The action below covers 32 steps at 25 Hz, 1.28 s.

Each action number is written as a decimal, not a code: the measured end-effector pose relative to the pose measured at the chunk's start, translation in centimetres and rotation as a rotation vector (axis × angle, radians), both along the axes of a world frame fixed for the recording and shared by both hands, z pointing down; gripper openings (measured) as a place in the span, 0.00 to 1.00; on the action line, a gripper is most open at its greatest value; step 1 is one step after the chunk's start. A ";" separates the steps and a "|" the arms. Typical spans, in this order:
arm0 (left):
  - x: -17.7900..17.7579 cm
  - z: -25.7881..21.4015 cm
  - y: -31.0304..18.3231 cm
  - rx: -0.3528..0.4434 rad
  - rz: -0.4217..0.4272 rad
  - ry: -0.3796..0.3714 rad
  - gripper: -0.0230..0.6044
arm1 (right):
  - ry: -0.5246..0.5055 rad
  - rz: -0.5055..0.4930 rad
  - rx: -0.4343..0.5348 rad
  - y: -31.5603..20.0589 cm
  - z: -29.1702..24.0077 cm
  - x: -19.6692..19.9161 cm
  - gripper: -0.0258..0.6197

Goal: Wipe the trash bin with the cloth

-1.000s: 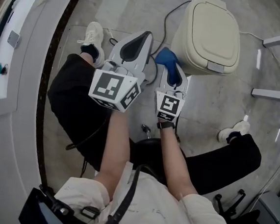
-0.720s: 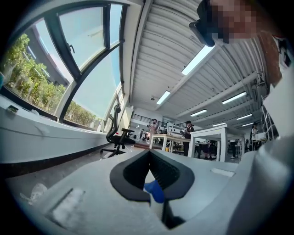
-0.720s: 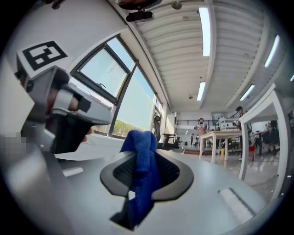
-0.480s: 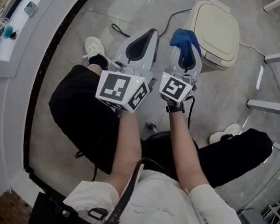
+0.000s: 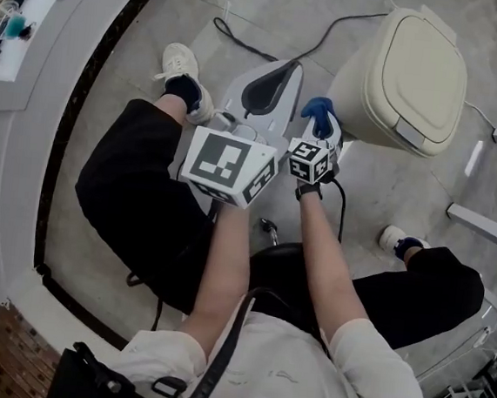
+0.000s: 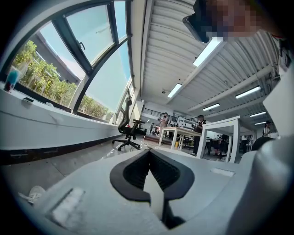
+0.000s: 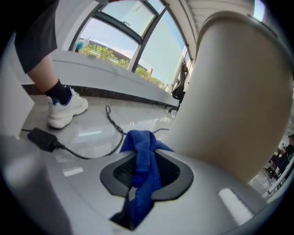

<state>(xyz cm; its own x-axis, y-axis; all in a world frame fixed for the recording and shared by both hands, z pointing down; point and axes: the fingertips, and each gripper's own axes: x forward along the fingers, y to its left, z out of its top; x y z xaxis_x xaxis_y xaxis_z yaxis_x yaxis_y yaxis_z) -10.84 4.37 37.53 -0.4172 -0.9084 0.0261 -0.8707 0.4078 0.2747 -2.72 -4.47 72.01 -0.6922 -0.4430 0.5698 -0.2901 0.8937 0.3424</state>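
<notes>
Right claw (image 7: 144,173) noted clamped on the blue cloth (image 7: 143,153). The cloth is bunched between the jaws, with a fold pushed out past the tips. The beige trash bin (image 7: 239,96) is seen standing on the floor (image 5: 151,27), its side wall just beside the cloth; contact cannot be told. Left claw (image 6: 150,176) is held alongside, jaws together, nothing between them.

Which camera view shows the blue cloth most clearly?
The right gripper view: there the blue cloth fills the middle, clamped between the jaws of the right tool. The head view shows only its small blue tip beside the trash bin. The left gripper view shows none of it.
</notes>
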 end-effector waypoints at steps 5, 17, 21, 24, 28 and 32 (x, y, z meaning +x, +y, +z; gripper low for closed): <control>0.5 1.4 -1.1 -0.041 -0.004 -0.003 0.04 | 0.127 -0.011 -0.145 -0.4 6.2 0.2 0.15; 3.6 -2.3 0.0 -0.033 -0.106 -0.134 0.04 | -0.188 -0.192 -0.348 4.3 -7.7 2.1 0.15; 4.3 -5.4 0.7 0.007 -0.164 -0.162 0.04 | -0.439 -0.280 -0.206 4.4 -20.6 2.4 0.15; 5.7 -6.7 1.1 0.029 -0.170 -0.176 0.04 | -0.633 -0.299 -0.050 2.8 -30.9 3.2 0.15; 6.7 -6.8 1.0 0.034 -0.153 -0.172 0.04 | -0.689 -0.247 0.140 0.2 -36.1 4.4 0.15; 7.0 -6.0 -0.3 0.030 -0.134 -0.156 0.04 | -0.605 -0.248 0.130 -0.3 -29.7 5.1 0.15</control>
